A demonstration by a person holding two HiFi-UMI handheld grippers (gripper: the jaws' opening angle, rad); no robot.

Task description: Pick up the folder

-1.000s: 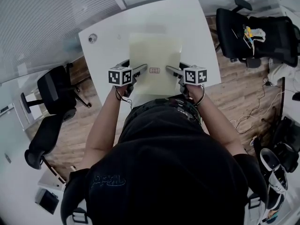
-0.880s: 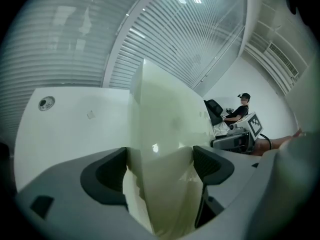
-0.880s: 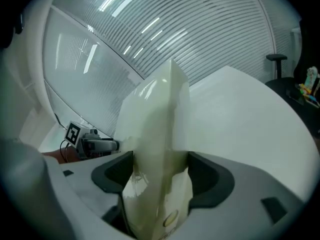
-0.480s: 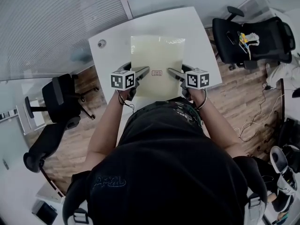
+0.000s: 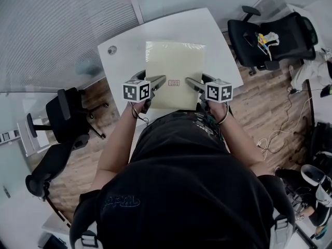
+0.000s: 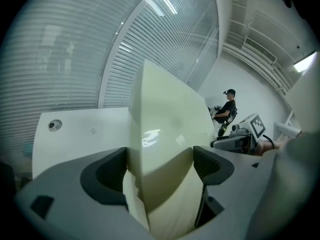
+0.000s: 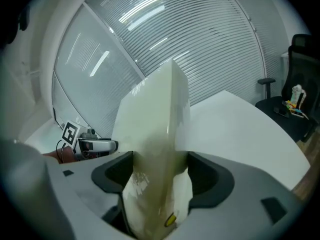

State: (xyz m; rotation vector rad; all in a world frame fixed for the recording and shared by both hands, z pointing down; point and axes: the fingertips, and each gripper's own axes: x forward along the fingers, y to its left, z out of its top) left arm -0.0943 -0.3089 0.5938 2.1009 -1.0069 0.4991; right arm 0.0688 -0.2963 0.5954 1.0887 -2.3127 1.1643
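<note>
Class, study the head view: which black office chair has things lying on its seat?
The chair right of the white table: yellow and white items lie on its seat. The two chairs left of the table carry nothing.

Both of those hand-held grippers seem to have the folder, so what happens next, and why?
Probably raise both together, evenly: the left hand-held gripper and right hand-held gripper each clamp a side of the folder, over the table.

— What is worn?
— A black T-shirt [image 5: 187,191], with faint print [image 5: 119,200] on one sleeve; black cords [image 5: 225,115] are looped at the wrists.
— And the grippers?
— The left gripper [image 5: 160,79] and right gripper [image 5: 190,80] are grey and dark-padded, each topped by a black-and-white marker cube [image 5: 136,90].
</note>
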